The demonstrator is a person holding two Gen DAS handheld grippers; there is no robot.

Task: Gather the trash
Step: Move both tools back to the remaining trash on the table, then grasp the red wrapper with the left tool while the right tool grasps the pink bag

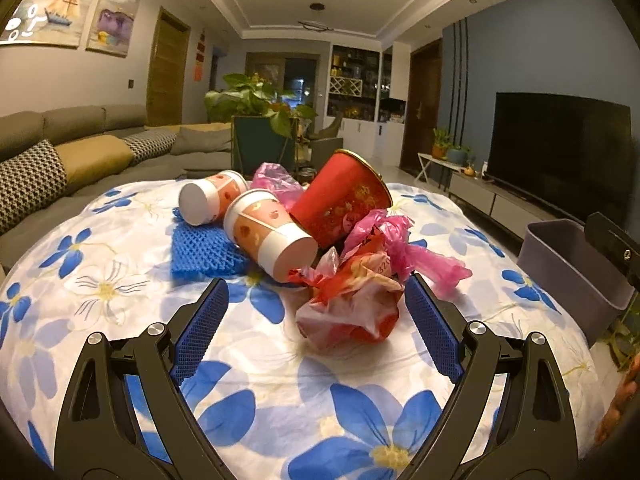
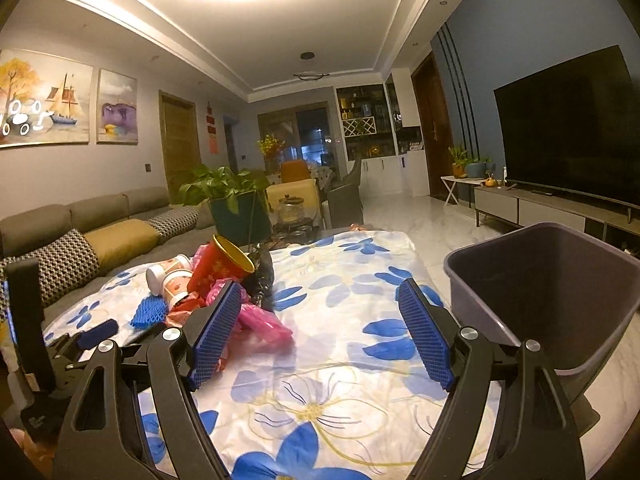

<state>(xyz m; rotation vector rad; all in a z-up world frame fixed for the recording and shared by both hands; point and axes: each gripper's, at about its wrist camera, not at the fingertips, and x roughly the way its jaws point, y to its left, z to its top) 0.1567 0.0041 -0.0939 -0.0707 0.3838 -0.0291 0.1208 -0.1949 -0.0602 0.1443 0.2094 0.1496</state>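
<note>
A pile of trash lies on the flowered tablecloth (image 1: 120, 280). In the left wrist view my left gripper (image 1: 316, 292) stands open, its blue pads on either side of a crumpled red-and-white plastic bag (image 1: 352, 304). Behind the bag lie two orange-white paper cups (image 1: 268, 232) (image 1: 212, 196), a red cup (image 1: 340, 196), a pink bag (image 1: 412, 252) and a blue foam net (image 1: 204, 248). The right wrist view shows my right gripper (image 2: 320, 292) open over bare cloth, with the pile (image 2: 208, 280) to its left. A grey bin (image 2: 548, 292) stands at the table's right edge.
A sofa with cushions (image 1: 60, 152) runs along the left. A potted plant (image 1: 256, 120) stands beyond the table's far end. On the right are a TV (image 1: 560, 152) and its low cabinet. The left gripper's body (image 2: 60, 344) shows at the right wrist view's left edge.
</note>
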